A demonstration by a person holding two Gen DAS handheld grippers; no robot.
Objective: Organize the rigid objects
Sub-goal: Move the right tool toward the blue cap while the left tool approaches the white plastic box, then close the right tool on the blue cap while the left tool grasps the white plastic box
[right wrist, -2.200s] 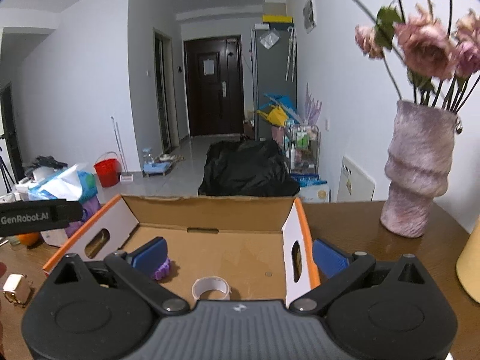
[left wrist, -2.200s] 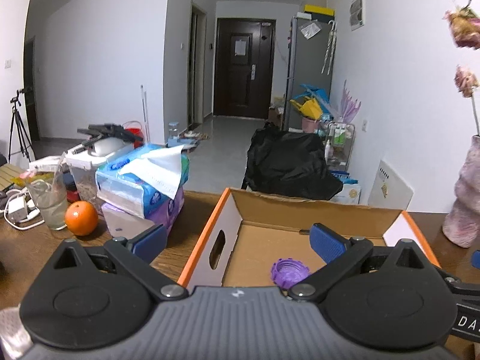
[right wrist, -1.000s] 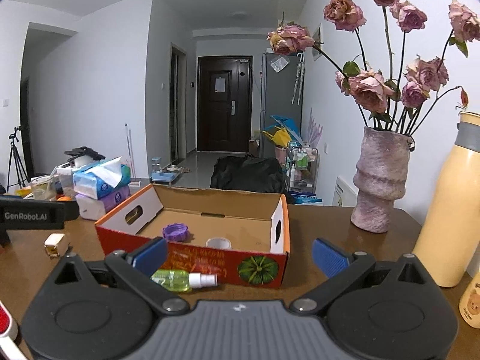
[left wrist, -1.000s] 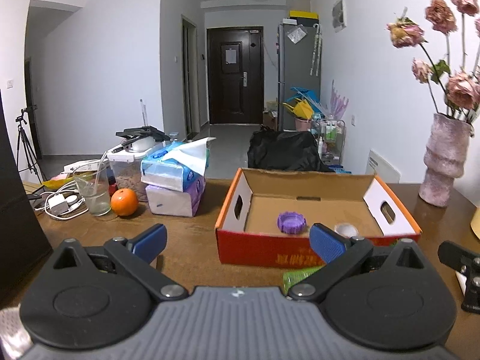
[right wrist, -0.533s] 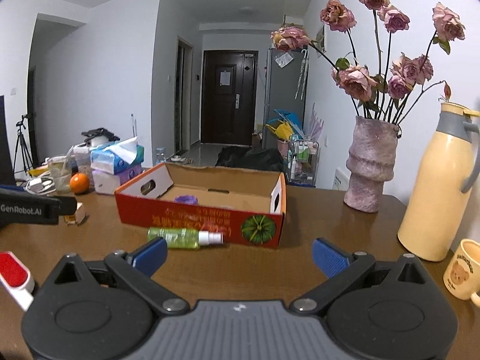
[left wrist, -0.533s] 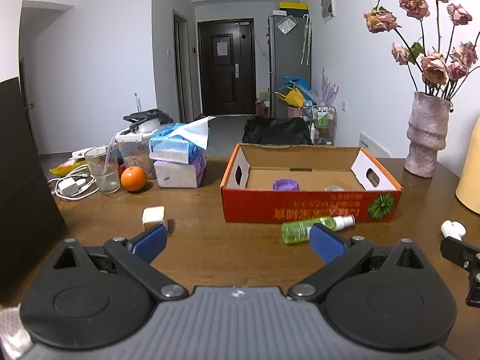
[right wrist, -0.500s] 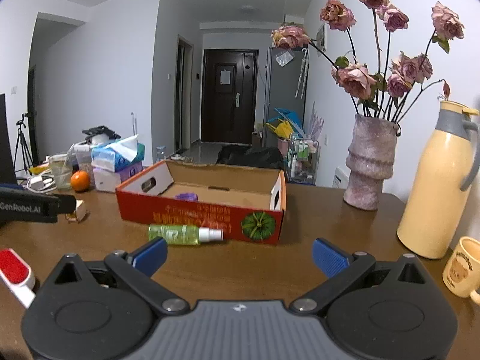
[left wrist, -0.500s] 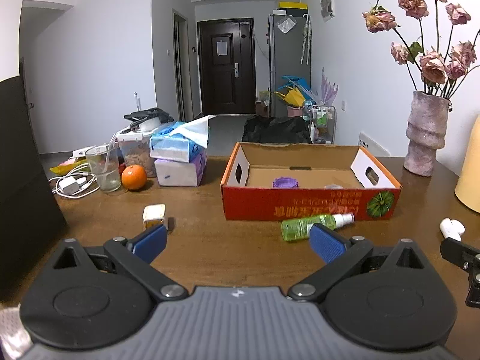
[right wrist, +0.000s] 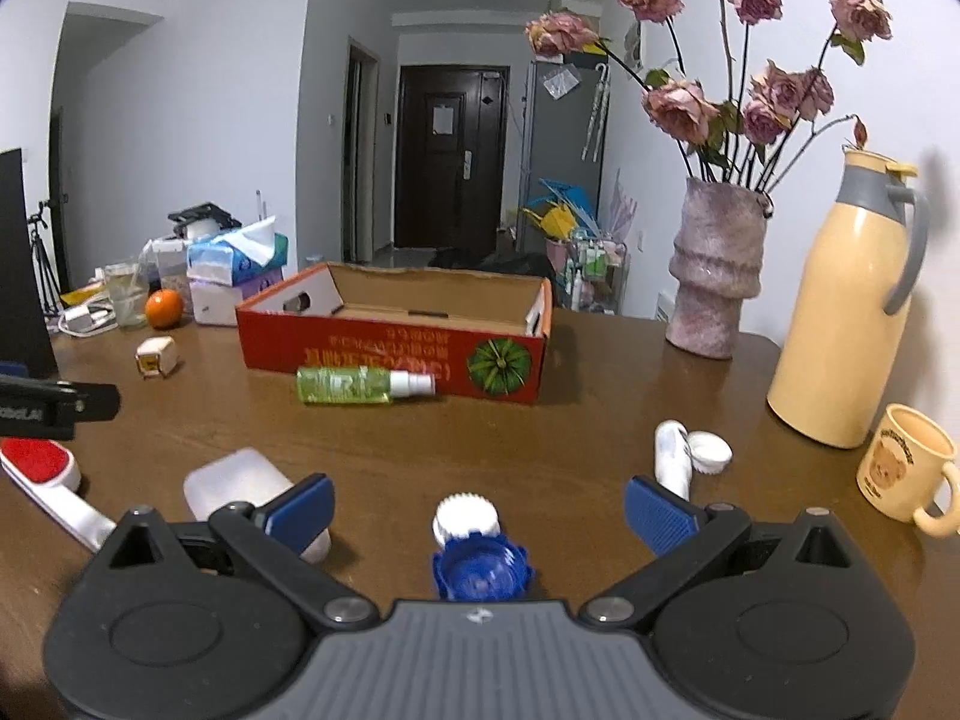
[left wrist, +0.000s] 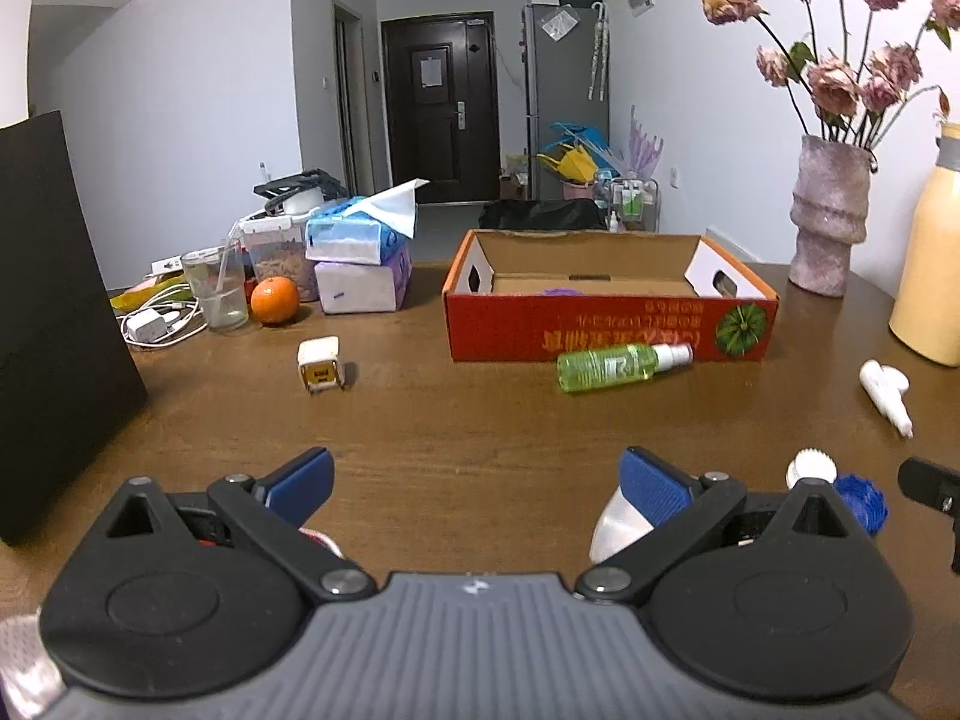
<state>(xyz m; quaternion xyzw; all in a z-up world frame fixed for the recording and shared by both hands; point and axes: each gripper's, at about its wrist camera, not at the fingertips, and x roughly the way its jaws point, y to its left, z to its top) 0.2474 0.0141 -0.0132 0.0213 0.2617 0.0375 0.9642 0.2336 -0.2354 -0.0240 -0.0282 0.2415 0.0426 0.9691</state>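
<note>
A red cardboard box (left wrist: 606, 333) (right wrist: 390, 354) stands open on the brown table; a purple lid (left wrist: 564, 291) lies inside it. A green spray bottle (left wrist: 618, 365) (right wrist: 360, 385) lies in front of the box. A blue cap (right wrist: 482, 570) and a white ribbed cap (right wrist: 466, 521) lie between my right gripper's fingers. My right gripper (right wrist: 477, 507) is open and empty. My left gripper (left wrist: 474, 480) is open and empty over bare table. A white frosted container (right wrist: 240, 489) (left wrist: 615, 525) lies by the left gripper's right finger.
A small white cube (left wrist: 321, 363), an orange (left wrist: 275, 299), a glass (left wrist: 216, 294) and tissue packs (left wrist: 360, 258) stand at the left. A black panel (left wrist: 48, 312) stands at the far left. A vase (right wrist: 717, 276), yellow thermos (right wrist: 846, 312), mug (right wrist: 906, 468), white tube (right wrist: 672, 456) and red lint brush (right wrist: 42, 471) are on the table.
Both grippers have pulled back from the box toward the near side of the table, both still open. The caps, frosted container and lint brush have come into view.
</note>
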